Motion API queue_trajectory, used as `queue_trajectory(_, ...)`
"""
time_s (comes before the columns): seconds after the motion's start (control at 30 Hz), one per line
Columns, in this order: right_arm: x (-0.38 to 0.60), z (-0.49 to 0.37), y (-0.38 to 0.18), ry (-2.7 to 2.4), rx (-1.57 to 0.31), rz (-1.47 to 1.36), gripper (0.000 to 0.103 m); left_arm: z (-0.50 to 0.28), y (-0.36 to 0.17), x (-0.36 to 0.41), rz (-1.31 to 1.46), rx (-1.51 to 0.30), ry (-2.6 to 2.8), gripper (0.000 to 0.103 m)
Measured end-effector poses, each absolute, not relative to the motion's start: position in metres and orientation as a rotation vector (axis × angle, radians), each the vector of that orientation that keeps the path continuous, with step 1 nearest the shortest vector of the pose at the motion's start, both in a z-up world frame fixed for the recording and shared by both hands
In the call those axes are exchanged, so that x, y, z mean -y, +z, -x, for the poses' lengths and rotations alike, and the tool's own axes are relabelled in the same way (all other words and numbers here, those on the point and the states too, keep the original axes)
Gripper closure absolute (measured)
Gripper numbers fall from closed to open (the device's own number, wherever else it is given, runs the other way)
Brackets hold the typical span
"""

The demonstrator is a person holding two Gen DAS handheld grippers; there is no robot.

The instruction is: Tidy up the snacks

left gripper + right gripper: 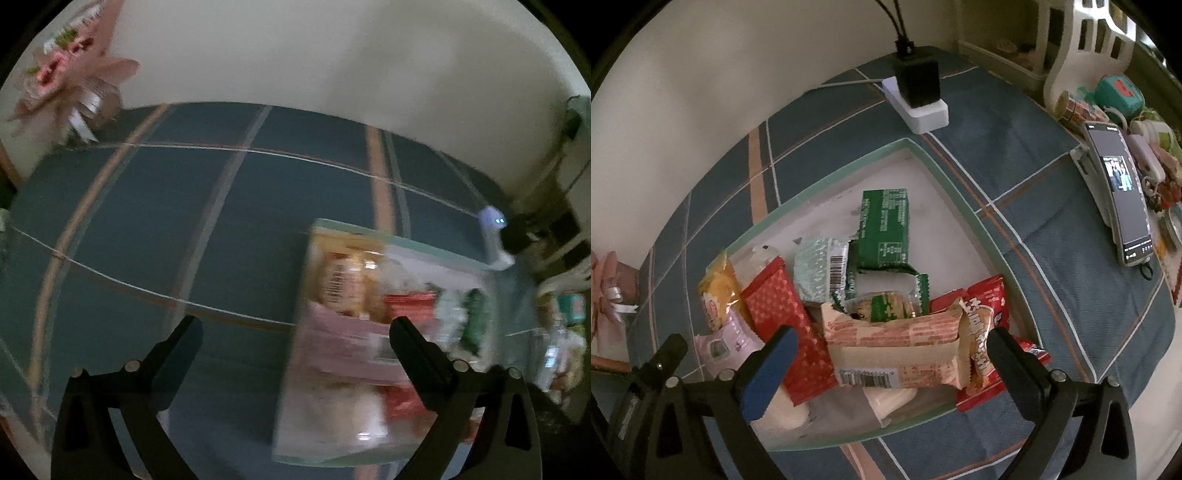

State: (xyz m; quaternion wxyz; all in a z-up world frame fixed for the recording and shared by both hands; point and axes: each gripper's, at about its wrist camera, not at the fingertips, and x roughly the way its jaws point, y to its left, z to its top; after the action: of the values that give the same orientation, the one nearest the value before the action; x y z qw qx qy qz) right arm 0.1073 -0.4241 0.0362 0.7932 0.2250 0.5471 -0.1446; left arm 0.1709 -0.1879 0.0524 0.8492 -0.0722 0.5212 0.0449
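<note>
The right gripper [890, 363] is standing wide apart and is holding nothing; its two fingers are hanging over the near edge of the shallow tray [964, 192]. Directly between the fingers a beige and red snack pack [897, 343] is lying across the heap, with its barcode facing the camera. Just beside the left finger a red patterned pack [783, 314] is lying, and further to that side a pink pack [724, 341] and a yellow pack [718, 291] are leaning at the tray rim. Beside the right finger a red pack with white characters [988, 321] is resting partly over the rim. Beyond the heap a pale green pack [818, 271] and a dark green box [884, 229] are lying, the box deepest inside the tray. Past the far corner of the tray a white power strip with a black adapter [919, 92] is sitting on the blue checked cloth [1015, 140], and far to the right a phone [1123, 192] is leaning on a stand. The left gripper [295, 339] is also released and empty; in its blurred view the tray [424, 247] is lying ahead and to the right, partly behind the right finger, and a pink bouquet [70, 74] is standing far to the left by the wall.
</note>
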Motion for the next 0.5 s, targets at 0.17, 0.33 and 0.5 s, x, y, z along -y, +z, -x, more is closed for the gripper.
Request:
queue_trajectory(0.17,0.411,-0.106,0.041,-0.289,-1.177,-0.444,0.000,-0.168,0.053,0.173,0.112,-1.119,0.162,0.002)
queue_trajectory(0.33,0.397,-0.103,0.048,-0.269,-1.174,-0.391,0.000,-0.161,0.057,0.162,0.092,-1.126,0.188,0.002)
queue_trajectory(0.5,0.385,-0.092,0.054,-0.246,-1.165,-0.350,0.000,-0.146,0.063,0.156,0.058,-1.147,0.219,0.002)
